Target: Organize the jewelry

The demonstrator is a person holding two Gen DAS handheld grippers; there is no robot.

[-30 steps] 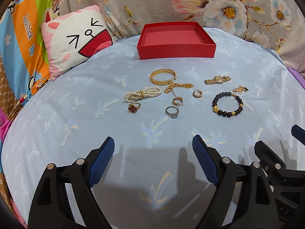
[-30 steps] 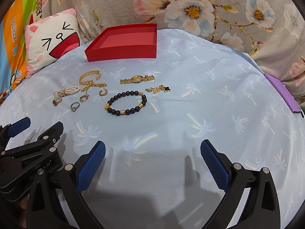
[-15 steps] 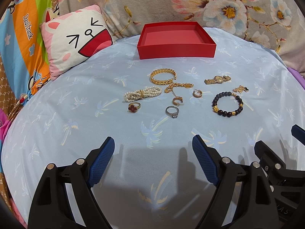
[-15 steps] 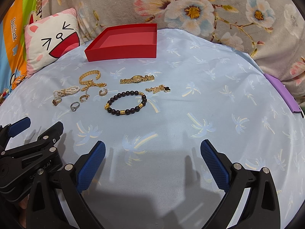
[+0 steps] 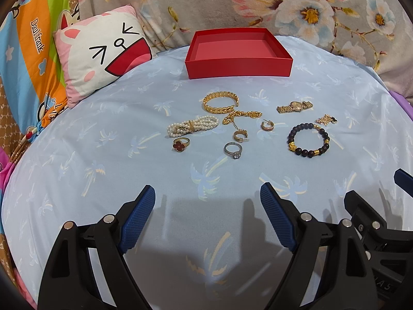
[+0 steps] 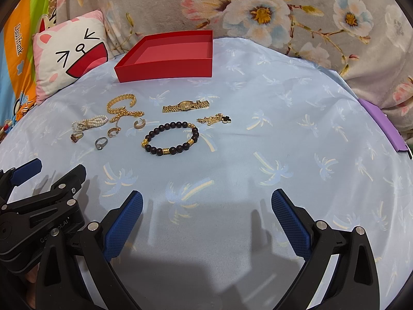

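Observation:
An empty red box stands at the far side of the blue cloth. In front of it lie several jewelry pieces: a gold chain bangle, a pearl bracelet, a red clover ring, a silver ring, two gold hoop earrings, a gold watch, a dark bead bracelet and a gold clover chain. My left gripper is open and empty, near the front. My right gripper is open and empty beside it.
A cat-face pillow leans at the back left. A floral blanket rises behind the box. A purple flat object lies at the right edge of the cloth. A striped colourful sheet is at the left.

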